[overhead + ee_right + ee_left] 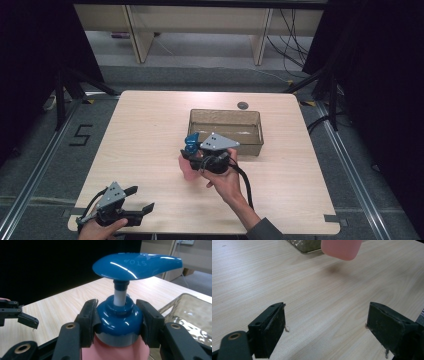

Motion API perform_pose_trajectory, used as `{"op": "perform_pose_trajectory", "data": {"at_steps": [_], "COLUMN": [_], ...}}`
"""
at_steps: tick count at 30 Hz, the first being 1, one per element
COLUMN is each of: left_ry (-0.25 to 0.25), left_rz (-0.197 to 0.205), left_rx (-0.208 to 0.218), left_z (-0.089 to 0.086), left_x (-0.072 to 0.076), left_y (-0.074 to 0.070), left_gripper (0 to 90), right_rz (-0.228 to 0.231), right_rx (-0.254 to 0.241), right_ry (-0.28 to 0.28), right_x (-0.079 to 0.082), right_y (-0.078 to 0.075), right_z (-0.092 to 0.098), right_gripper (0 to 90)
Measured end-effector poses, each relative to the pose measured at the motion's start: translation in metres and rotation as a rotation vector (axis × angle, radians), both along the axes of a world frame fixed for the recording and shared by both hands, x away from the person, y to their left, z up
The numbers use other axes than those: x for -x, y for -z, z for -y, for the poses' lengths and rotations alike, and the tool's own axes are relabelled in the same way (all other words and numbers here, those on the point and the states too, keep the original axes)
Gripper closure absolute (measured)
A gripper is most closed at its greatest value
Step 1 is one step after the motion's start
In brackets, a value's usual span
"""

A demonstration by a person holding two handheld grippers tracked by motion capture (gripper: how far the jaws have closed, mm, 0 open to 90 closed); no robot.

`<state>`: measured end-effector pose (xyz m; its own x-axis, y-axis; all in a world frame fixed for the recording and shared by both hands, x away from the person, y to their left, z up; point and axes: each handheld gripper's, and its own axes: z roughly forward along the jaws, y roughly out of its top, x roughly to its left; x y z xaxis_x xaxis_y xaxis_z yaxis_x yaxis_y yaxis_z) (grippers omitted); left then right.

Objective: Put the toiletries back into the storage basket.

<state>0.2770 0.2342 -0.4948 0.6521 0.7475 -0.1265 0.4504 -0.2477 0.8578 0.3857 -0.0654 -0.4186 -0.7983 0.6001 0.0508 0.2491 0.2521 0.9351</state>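
The right hand-held gripper point(119, 322) is clamped on the glossy blue collar of a pink pump bottle point(120, 325), pads pressing both sides, holding it lifted above the pale wood-grain counter point(150, 130), just beside a translucent ribbed rectangular bin point(226, 131). The bottle's smooth, leaf-shaped pump head bears the word STOP. The left hand-held gripper point(325, 327) stands wide open and empty near the counter's front edge.
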Motion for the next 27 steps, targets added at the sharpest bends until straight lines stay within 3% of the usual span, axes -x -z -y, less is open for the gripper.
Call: {"op": "perform_pose_trajectory", "data": {"at_steps": [6, 7, 8, 12, 17, 19, 27], "left_ry": [0.003, 0.001, 0.001, -0.001, 0.001, 0.007, 0.005], "left_rz": [0.000, 0.002, 0.002, 0.002, 0.004, 0.002, -0.007], "left_rx": [-0.007, 0.007, 0.007, 0.010, 0.006, -0.008, -0.017], "left_z": [0.000, 0.001, 0.001, 0.001, 0.001, 0.000, 0.002], "left_x": [0.000, -0.001, -0.001, -0.001, -0.001, -0.001, 0.000], "left_y": [0.000, 0.001, 0.001, 0.001, 0.001, 0.001, 0.001], "left_gripper": [14.7, 14.7, 14.7, 14.7, 14.7, 14.7, 14.7], "right_rz": [-0.001, 0.006, -0.009, 0.011, -0.006, 0.018, 0.003], "right_rx": [-0.004, -0.008, -0.011, 0.004, -0.019, -0.003, -0.025], "right_ry": [0.004, -0.004, 0.015, 0.031, 0.050, 0.065, 0.084], "right_x": [-0.002, -0.003, -0.003, -0.005, -0.006, -0.008, -0.010], "right_y": [-0.012, -0.013, -0.014, -0.019, -0.025, -0.031, -0.038], "right_z": [0.009, 0.011, 0.013, 0.020, 0.030, 0.036, 0.048], "right_gripper": [53.4, 53.4, 53.4, 53.4, 53.4, 53.4, 53.4]}}
